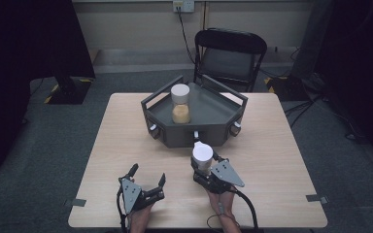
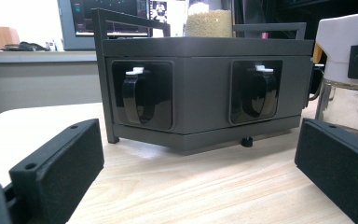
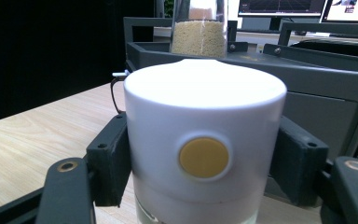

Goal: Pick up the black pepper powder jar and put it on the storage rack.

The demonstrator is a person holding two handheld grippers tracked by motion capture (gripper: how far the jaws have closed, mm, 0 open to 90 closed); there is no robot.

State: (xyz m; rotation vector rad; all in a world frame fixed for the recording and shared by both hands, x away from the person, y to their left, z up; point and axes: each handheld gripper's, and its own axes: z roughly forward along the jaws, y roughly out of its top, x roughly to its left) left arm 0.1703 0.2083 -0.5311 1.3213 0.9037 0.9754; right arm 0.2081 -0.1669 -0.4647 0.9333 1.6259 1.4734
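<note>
High view showed the right gripper point(image 1: 203, 162) clamped on a white-lidded jar point(image 1: 202, 156) — just before the grey tray point(image 1: 209, 121); left gripper point(image 1: 148, 177) stood released — nothing between its pads.

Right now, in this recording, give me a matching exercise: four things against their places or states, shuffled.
Things:
1. right gripper
2. left gripper
3. grain-filled jar
4. folding chair

States or places:
A. stands on the grey tray
B. jaws apart, holding nothing
C. behind the table
D. closed on the white-lidded jar

Pairs: 1-D, 2-B, 3-A, 4-C
</note>
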